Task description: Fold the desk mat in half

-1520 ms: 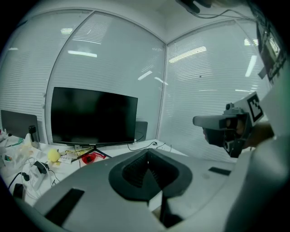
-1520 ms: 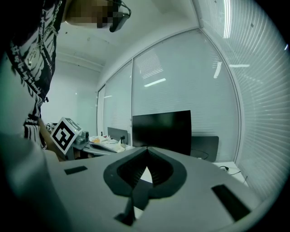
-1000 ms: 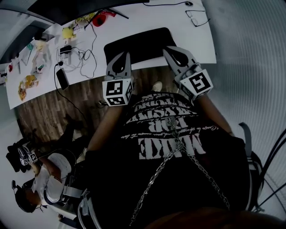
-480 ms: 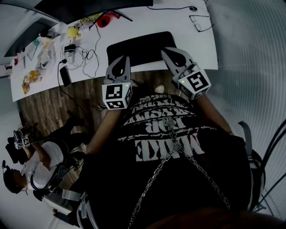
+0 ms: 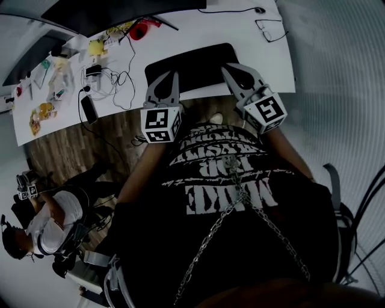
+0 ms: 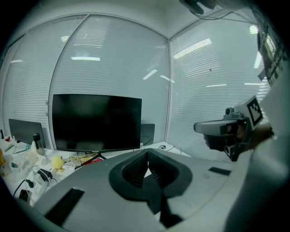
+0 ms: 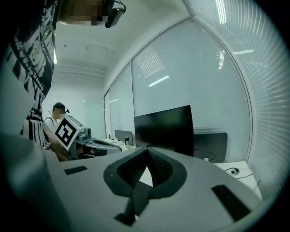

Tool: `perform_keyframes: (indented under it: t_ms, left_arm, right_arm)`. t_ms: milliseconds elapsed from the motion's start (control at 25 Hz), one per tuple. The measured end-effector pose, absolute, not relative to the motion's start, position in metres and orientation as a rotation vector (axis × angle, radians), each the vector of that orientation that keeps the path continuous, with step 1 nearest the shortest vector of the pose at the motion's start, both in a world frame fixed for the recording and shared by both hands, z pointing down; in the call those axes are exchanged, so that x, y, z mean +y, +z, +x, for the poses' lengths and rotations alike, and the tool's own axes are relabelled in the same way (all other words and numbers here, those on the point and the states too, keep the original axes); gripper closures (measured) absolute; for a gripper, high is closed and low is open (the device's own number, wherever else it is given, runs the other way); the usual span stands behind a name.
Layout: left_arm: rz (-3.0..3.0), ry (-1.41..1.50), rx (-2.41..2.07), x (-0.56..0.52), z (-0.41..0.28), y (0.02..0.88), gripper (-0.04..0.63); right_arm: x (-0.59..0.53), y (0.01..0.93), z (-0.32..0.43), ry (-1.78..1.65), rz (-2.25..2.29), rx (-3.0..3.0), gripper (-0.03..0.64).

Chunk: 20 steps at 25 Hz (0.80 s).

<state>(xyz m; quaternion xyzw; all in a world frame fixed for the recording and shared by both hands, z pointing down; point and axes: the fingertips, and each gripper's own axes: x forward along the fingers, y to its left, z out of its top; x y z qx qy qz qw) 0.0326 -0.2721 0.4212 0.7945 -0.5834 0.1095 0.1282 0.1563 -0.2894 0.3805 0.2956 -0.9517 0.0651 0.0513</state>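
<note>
A black desk mat (image 5: 191, 65) lies flat near the front edge of the white desk (image 5: 264, 60) in the head view. My left gripper (image 5: 166, 77) hovers over the mat's near left corner, shut with nothing between its jaws. My right gripper (image 5: 231, 68) hangs over the mat's near right corner, shut and empty too. In the left gripper view the left gripper (image 6: 147, 154) points level at a dark monitor (image 6: 96, 121), and the right gripper's body shows at the right. The right gripper (image 7: 147, 152) points at the same monitor (image 7: 164, 129). The mat is hidden in both gripper views.
Cables (image 5: 111, 78), a phone (image 5: 88, 108), a red object (image 5: 135, 26) and small clutter lie on the desk's left part. Glasses (image 5: 271, 30) and a mouse (image 5: 258, 10) sit at the far right. A person (image 5: 48, 222) with another gripper sits at lower left. Glass walls with blinds surround the room.
The view has shifted slightly, and both grippers have drifted a little toward the right over the mat's near edge. Their jaws stay shut. The mat has not moved.
</note>
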Motion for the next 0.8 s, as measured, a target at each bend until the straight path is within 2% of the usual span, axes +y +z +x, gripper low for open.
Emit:
perform_keyframes:
  t_ms: [800]
  left_arm:
    - [2.398,0.137,-1.540,-0.354,-0.101,0.417,0.587]
  right_arm:
    - [-0.336,0.367,0.038,0.094,1.122,-2.746,0.618]
